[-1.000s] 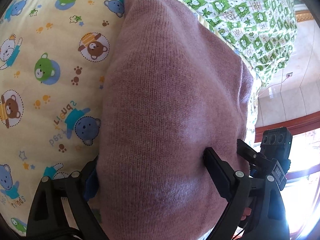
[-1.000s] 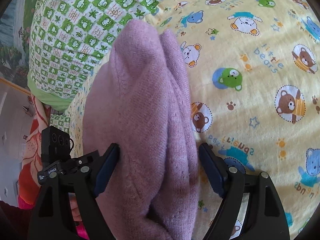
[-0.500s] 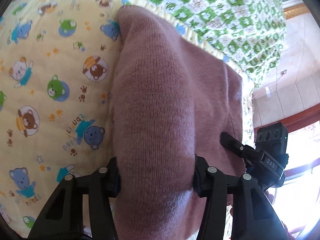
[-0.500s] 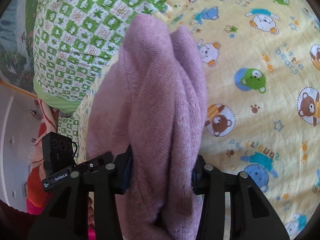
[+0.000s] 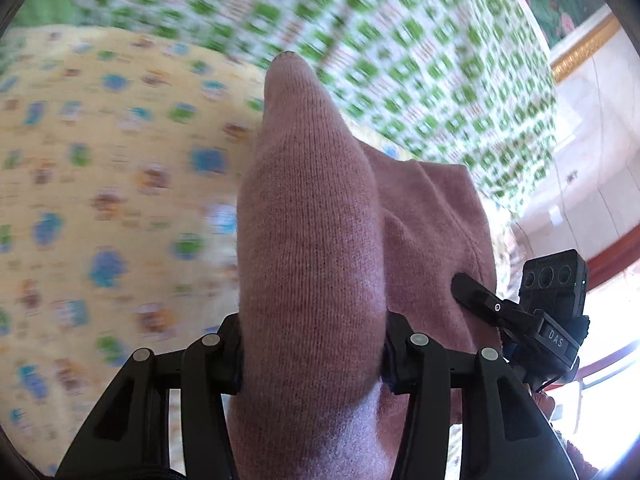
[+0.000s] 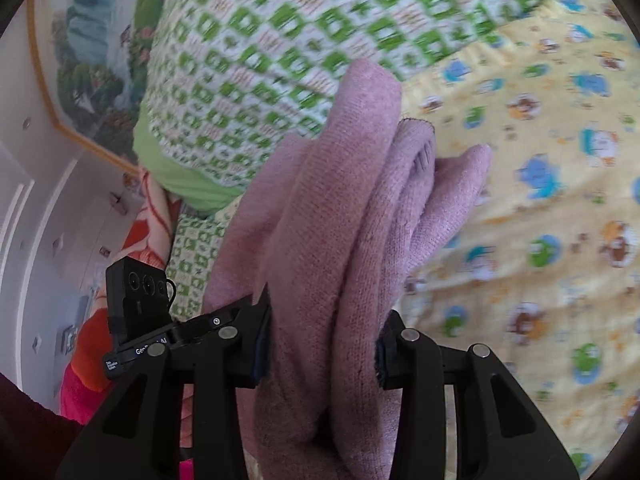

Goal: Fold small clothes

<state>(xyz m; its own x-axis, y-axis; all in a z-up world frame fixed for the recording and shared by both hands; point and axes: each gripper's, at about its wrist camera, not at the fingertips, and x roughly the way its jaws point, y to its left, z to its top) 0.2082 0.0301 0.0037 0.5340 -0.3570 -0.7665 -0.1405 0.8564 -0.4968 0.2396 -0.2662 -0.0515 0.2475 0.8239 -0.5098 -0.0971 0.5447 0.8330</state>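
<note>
Gripping the thick folded mauve knitted garment (image 5: 308,240) in both clamped jaws, the left gripper (image 5: 312,354) and right gripper (image 6: 322,342) risk loose layers slipping onto the yellow bear-print bedsheet (image 6: 540,200).

Sunlight is pouring through a window (image 5: 608,392) onto a bed dressed in a yellow bear-print sheet (image 6: 540,240) and green-checked quilt (image 6: 248,52), beneath a framed landscape painting (image 6: 92,64).
</note>
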